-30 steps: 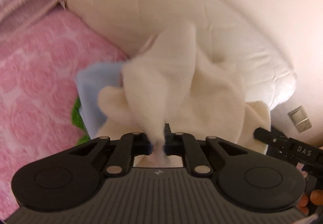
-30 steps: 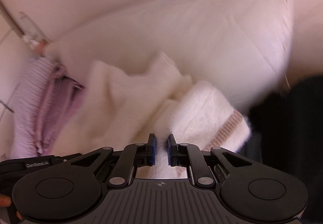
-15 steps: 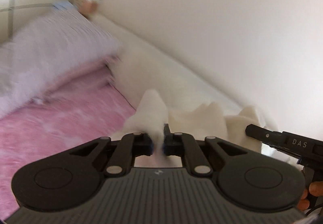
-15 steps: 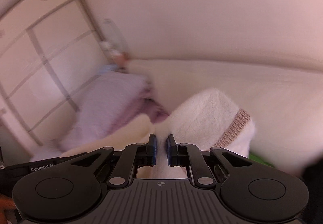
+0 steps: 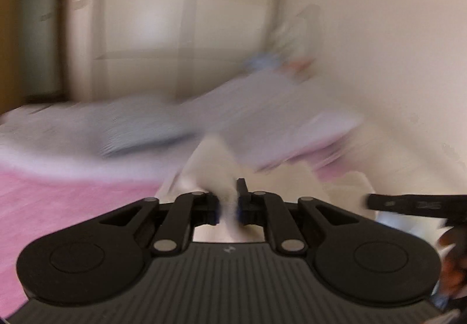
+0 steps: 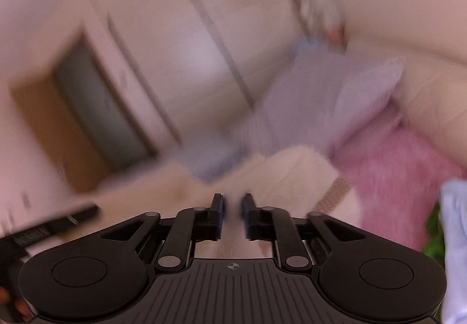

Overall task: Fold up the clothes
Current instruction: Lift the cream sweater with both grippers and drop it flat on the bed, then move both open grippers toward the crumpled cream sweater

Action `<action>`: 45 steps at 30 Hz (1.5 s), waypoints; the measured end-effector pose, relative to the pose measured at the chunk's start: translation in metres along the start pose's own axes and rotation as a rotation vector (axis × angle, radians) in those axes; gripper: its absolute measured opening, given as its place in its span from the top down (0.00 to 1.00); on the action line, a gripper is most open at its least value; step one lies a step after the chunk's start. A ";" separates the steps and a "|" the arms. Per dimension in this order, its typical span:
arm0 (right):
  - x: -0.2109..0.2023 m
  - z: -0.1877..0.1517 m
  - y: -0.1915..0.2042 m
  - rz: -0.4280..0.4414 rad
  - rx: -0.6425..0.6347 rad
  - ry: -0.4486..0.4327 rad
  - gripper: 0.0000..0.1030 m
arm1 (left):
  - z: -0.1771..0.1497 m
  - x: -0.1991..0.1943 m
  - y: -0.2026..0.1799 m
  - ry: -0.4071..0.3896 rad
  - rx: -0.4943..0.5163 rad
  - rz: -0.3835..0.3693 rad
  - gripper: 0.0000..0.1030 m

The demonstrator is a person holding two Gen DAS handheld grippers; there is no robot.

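Bed (image 5: 58,201) with pink cover lies below and ahead of both jaws. Cream garment (image 6: 292,175) hangs lifted between them, not laid flat; no fold visible, so folding looks barely begun. Left gripper (image 5: 227,201) jaws clamp a cream bunch. Right gripper (image 6: 232,216) jaws nearly closed on cream fabric.
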State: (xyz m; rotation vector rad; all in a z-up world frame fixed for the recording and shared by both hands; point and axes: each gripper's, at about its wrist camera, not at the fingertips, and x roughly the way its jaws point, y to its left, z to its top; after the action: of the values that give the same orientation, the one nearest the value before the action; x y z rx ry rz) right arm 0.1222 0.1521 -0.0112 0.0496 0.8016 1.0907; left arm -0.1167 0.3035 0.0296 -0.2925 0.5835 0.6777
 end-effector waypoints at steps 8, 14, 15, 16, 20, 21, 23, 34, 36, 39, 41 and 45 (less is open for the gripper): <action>0.046 -0.134 0.064 -0.101 -0.142 0.418 0.16 | -0.124 0.007 0.075 0.359 -0.034 0.211 0.85; 0.018 -0.194 0.078 -0.126 -0.160 0.557 0.16 | -0.174 -0.038 0.087 0.425 -0.104 0.182 0.84; 0.008 -0.199 0.081 -0.127 -0.162 0.559 0.16 | -0.180 -0.042 0.089 0.425 -0.113 0.177 0.83; 0.004 -0.201 0.082 -0.124 -0.166 0.554 0.16 | -0.184 -0.047 0.088 0.424 -0.118 0.175 0.82; -0.011 -0.209 0.089 -0.104 -0.202 0.539 0.16 | -0.199 -0.068 0.074 0.411 -0.125 0.197 0.80; -0.017 -0.213 0.091 -0.100 -0.212 0.540 0.16 | -0.202 -0.074 0.070 0.405 -0.128 0.204 0.79; -0.029 -0.221 0.094 -0.090 -0.233 0.540 0.16 | -0.207 -0.088 0.062 0.393 -0.139 0.217 0.79; -0.090 -0.250 0.070 -0.043 -0.267 0.524 0.16 | -0.244 -0.159 0.004 0.363 -0.175 0.243 0.76; -0.098 -0.252 0.068 -0.037 -0.273 0.520 0.16 | -0.248 -0.166 -0.004 0.359 -0.172 0.243 0.76; -0.108 -0.254 0.064 -0.030 -0.277 0.512 0.16 | -0.250 -0.174 -0.012 0.352 -0.165 0.242 0.76; -0.113 -0.253 0.061 -0.030 -0.273 0.504 0.16 | -0.251 -0.177 -0.016 0.350 -0.162 0.238 0.76; -0.116 -0.251 0.058 -0.035 -0.262 0.497 0.16 | -0.250 -0.175 -0.017 0.353 -0.156 0.232 0.76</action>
State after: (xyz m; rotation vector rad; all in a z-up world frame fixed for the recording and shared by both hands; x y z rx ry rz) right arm -0.0985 0.0024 -0.1050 -0.4708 1.0872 1.1837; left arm -0.3182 0.0942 -0.0656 -0.5013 0.9126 0.9064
